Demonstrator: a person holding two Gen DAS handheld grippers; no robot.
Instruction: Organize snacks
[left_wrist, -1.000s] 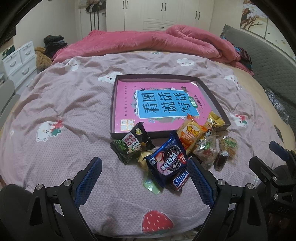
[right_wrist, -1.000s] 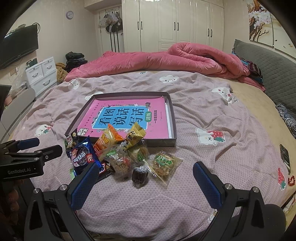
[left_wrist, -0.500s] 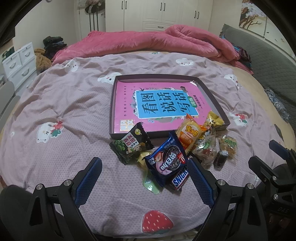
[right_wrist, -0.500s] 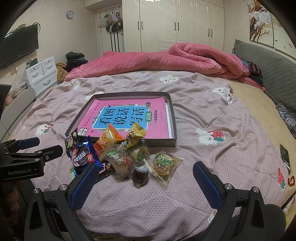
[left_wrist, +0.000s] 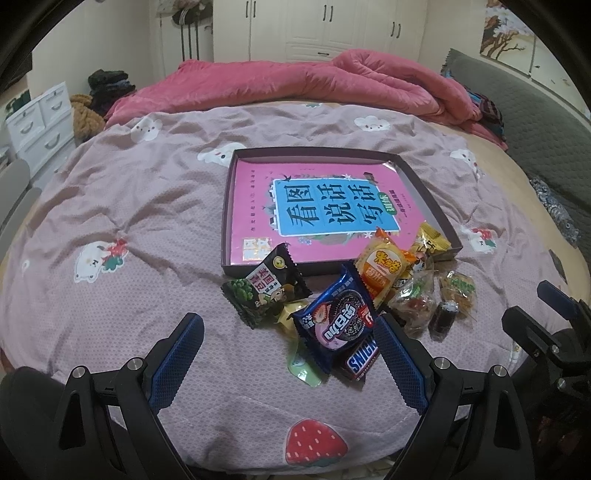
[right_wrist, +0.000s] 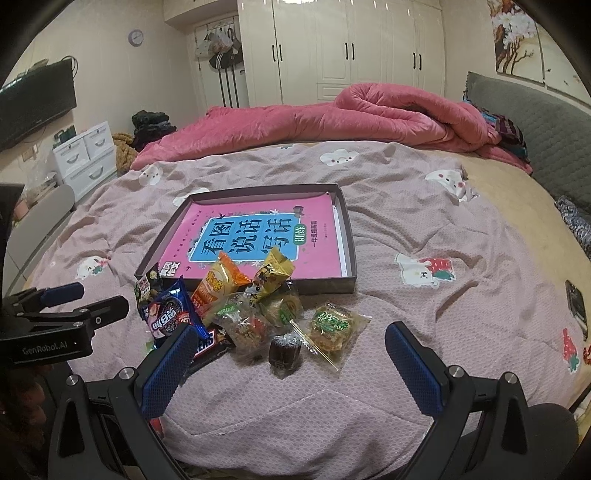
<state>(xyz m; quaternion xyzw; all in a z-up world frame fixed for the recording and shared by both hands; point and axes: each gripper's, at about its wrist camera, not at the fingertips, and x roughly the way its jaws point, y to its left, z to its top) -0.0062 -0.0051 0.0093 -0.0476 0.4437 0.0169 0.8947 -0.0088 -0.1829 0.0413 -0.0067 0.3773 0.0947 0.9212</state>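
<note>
Left wrist view: the left gripper (left_wrist: 288, 354) hangs just above the bedspread (left_wrist: 147, 229) with its jaws spread wide and nothing between them. Just ahead of its right finger lie a chocolate bar (left_wrist: 360, 360) and, on top of it, a blue cookie pack (left_wrist: 338, 319); a black pea packet (left_wrist: 264, 290) sits ahead and slightly left. Beyond those come an orange cracker pack (left_wrist: 382, 271) and a yellow packet (left_wrist: 430, 242), both leaning on the near wall of the box (left_wrist: 227, 206), which holds only a pink book (left_wrist: 321, 210). From the right wrist camera, the right gripper (right_wrist: 288, 365) is likewise wide open and empty, poised near a small dark sweet (right_wrist: 283, 349) and a clear pack of green-labelled biscuits (right_wrist: 332, 326), straight ahead between its fingers. By the look of it, sorting has not begun: every snack sits in one heap outside the box, so all the picking and placing is left.
</note>
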